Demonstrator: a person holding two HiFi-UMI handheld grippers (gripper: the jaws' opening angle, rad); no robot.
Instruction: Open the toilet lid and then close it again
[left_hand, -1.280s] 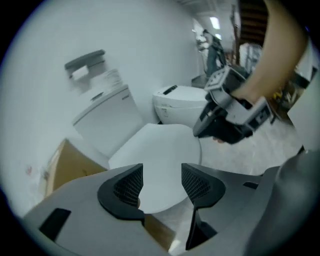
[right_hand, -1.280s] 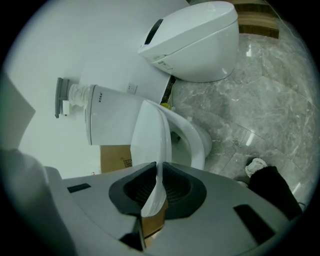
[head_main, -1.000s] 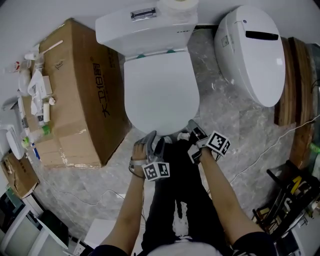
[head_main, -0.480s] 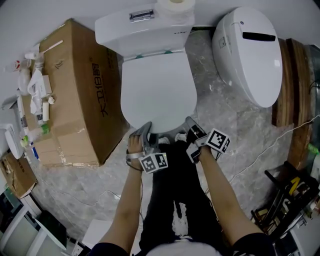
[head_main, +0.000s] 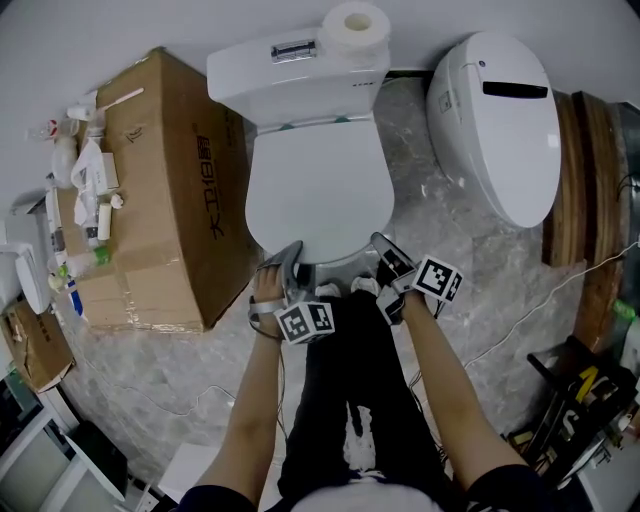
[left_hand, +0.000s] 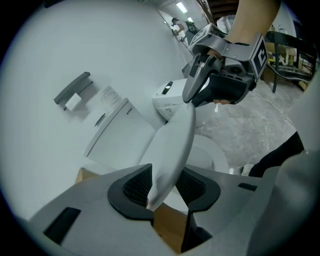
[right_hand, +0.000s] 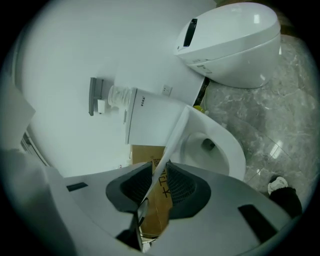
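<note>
The white toilet lid (head_main: 318, 195) is tilted up a little at its front, off the bowl (right_hand: 220, 150). My left gripper (head_main: 290, 258) holds the lid's front left rim. In the left gripper view the thick rim (left_hand: 175, 145) sits between the pads of that gripper (left_hand: 165, 180), whose jaws have just been closing on it. My right gripper (head_main: 385, 250) grips the front right rim. In the right gripper view the thin lid edge (right_hand: 175, 135) runs between the jaws of that gripper (right_hand: 159, 175), which have just been opening a little while still touching it.
A white cistern (head_main: 295, 65) with a toilet roll (head_main: 355, 22) on top stands behind the lid. A large cardboard box (head_main: 160, 190) is close on the left. A second white toilet (head_main: 500, 120) lies on the right, with wooden boards (head_main: 590, 180) beyond it.
My left gripper has moved up to the lid's front rim and closed round it. Both grippers have risen, and the lid's front edge has come up off the bowl.
</note>
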